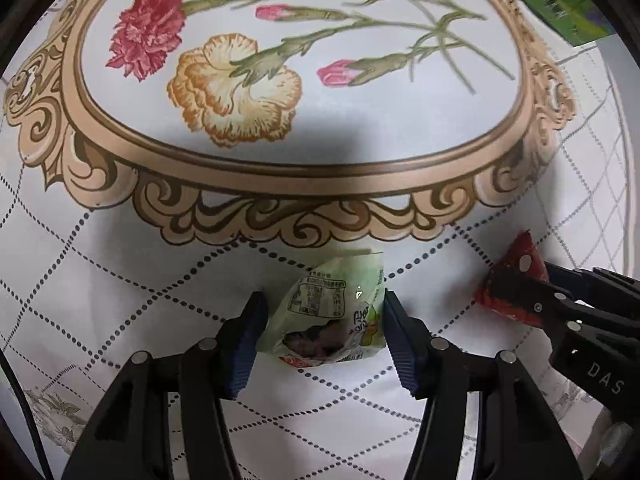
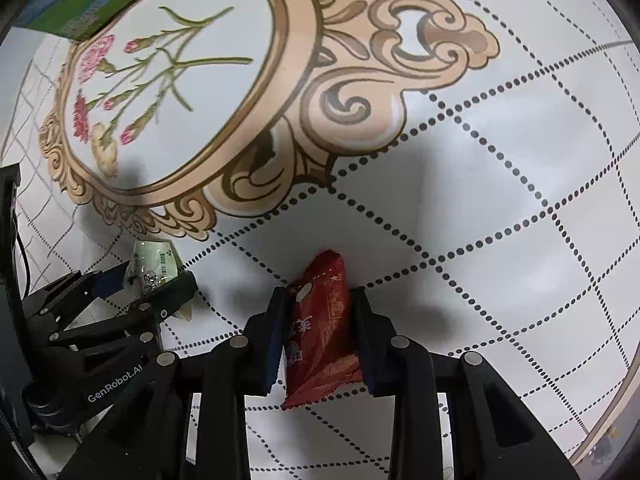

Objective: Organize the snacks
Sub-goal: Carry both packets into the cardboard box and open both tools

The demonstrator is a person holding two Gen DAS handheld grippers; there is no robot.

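My left gripper (image 1: 322,312) is closed around a green and white snack packet (image 1: 332,316); both blue pads touch its sides, just above the tablecloth. My right gripper (image 2: 318,304) is shut on a red snack packet (image 2: 320,332), which stands upright between the pads. In the left wrist view the right gripper (image 1: 516,292) and the red packet (image 1: 516,256) show at the right. In the right wrist view the left gripper (image 2: 148,284) and the green packet (image 2: 154,264) show at the left.
A white tablecloth (image 1: 120,280) with a dotted diamond grid and a gold-framed flower medallion (image 1: 280,80) covers the table. A green and blue box (image 1: 560,4) lies at the far side; it also shows in the right wrist view (image 2: 96,4).
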